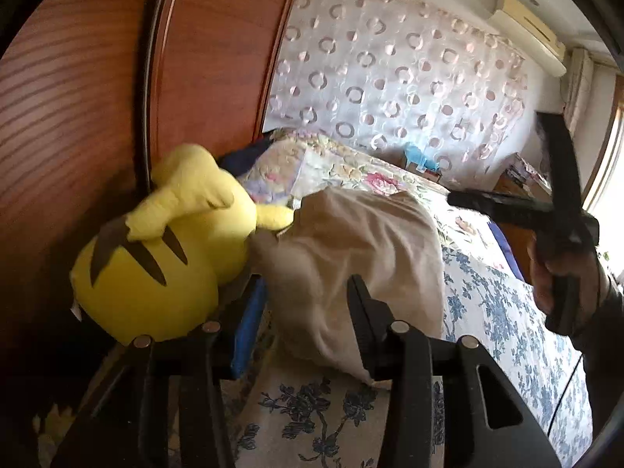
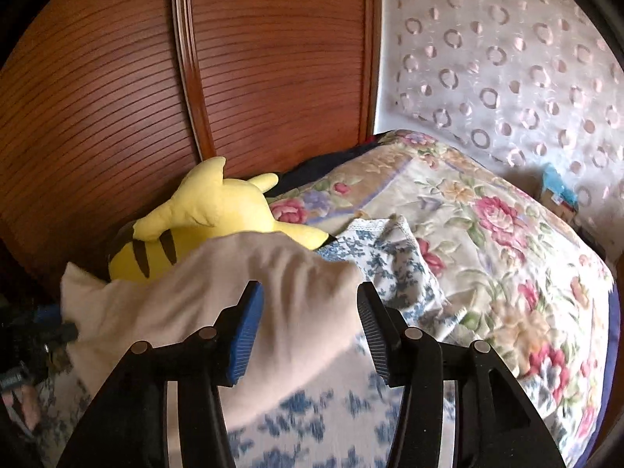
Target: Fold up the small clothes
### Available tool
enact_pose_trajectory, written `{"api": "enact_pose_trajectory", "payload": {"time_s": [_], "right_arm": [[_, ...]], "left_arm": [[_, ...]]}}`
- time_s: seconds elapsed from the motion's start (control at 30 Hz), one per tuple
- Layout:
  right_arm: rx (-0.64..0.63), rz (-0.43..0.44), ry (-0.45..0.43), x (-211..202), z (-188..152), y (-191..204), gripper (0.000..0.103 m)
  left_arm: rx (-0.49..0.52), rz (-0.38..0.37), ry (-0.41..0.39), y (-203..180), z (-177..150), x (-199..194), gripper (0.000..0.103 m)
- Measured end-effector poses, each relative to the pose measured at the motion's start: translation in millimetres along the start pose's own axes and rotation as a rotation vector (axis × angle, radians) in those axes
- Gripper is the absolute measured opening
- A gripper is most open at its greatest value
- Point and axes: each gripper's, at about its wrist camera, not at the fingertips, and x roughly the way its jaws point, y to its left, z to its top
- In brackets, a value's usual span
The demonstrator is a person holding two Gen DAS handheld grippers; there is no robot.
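Cloth, beige and unfolded, lies bunched between the spread left tongs and ahead of the spread right tongs; folding appears barely begun.

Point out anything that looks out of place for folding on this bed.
The yellow plush toy lies tipped over against the wooden wardrobe, right beside the beige garment, crowding the folding spot. The garment itself is bunched up, not flat.
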Motion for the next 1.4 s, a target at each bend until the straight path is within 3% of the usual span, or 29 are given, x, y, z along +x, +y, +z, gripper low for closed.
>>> {"api": "enact_pose_trajectory", "payload": {"time_s": [0.03, 0.1, 0.13, 0.33, 0.53, 0.63, 0.93, 1.4], "right_arm": [[0.006, -0.004, -0.008, -6.5, -5.1, 2.7, 0.052], [0.022, -0.012, -0.022, -21.3, -15.1, 7.1, 0.052], [0.032, -0.019, -0.034, -32.8, -23.1, 9.1, 0.052], [0.091, -0.066, -0.107, -93.3, -69.9, 26.0, 0.052], [0.147, -0.120, -0.157, -145.7, -117.4, 43.1, 0.072], [0.179, -0.157, -0.177, -166.9, -137.0, 50.5, 0.077], [0.277, -0.269, -0.239, -231.5, -191.9, 81.2, 0.078], [0.381, -0.459, -0.378, -332.8, -236.3, 127.1, 0.078]], "left_arm": [[0.019, -0.001, 0.000, -2.8, 0.8, -2.6, 0.062], [0.043, -0.012, -0.032, -8.5, 3.2, -10.6, 0.082], [0.052, -0.015, -0.043, -11.7, 3.1, -14.3, 0.083], [0.142, -0.053, -0.070, -47.1, 0.5, -33.5, 0.084], [0.220, -0.090, -0.084, -83.5, -10.3, -52.4, 0.084], [0.255, -0.111, -0.088, -102.2, -17.3, -61.4, 0.084], [0.343, -0.197, -0.105, -150.3, -37.8, -89.9, 0.084], [0.388, -0.280, -0.191, -193.3, -38.0, -149.7, 0.084]]}}
